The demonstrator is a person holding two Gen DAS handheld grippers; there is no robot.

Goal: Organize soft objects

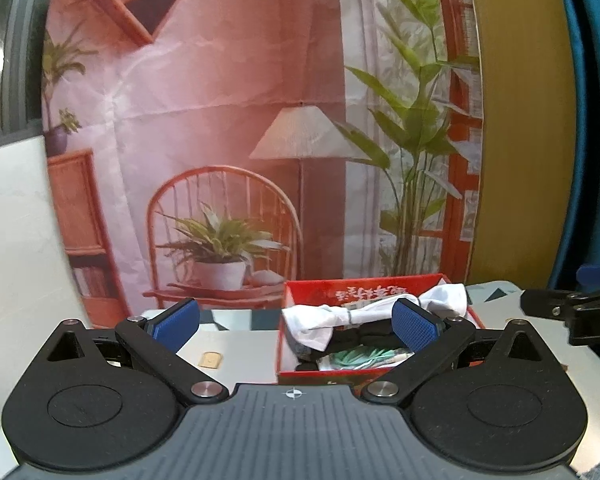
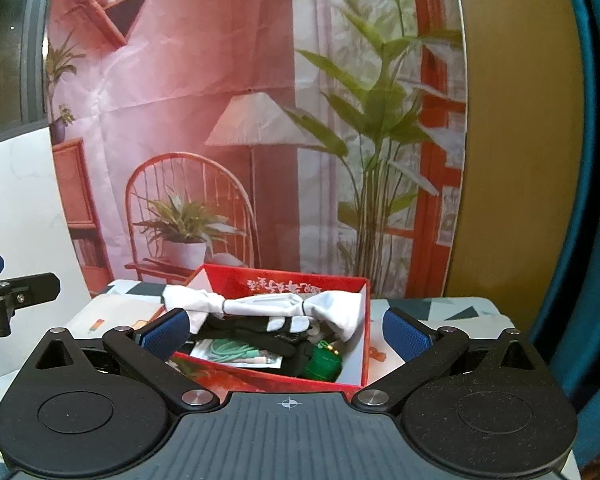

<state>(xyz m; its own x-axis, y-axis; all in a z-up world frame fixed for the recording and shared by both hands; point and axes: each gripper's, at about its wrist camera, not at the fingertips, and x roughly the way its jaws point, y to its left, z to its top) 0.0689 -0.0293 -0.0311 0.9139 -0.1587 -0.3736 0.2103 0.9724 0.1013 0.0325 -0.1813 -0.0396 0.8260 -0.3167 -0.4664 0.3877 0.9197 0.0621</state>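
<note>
Box (image 2: 356,360): red, open-topped, set on the table (image 2: 440,312); seen at 12 o'clock from the right gripper, 1 o'clock from the left.
Cloth (image 2: 260,306): white, draped across the box's top.
Contents: black fabric (image 2: 252,330), mint cable (image 2: 228,350), green pouch (image 2: 324,364).
Left gripper (image 1: 296,322): spread wide, nothing held.
Right gripper (image 2: 286,330): spread wide, nothing held.

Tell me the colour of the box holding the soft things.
Red box, clearest in the right wrist view.
</note>
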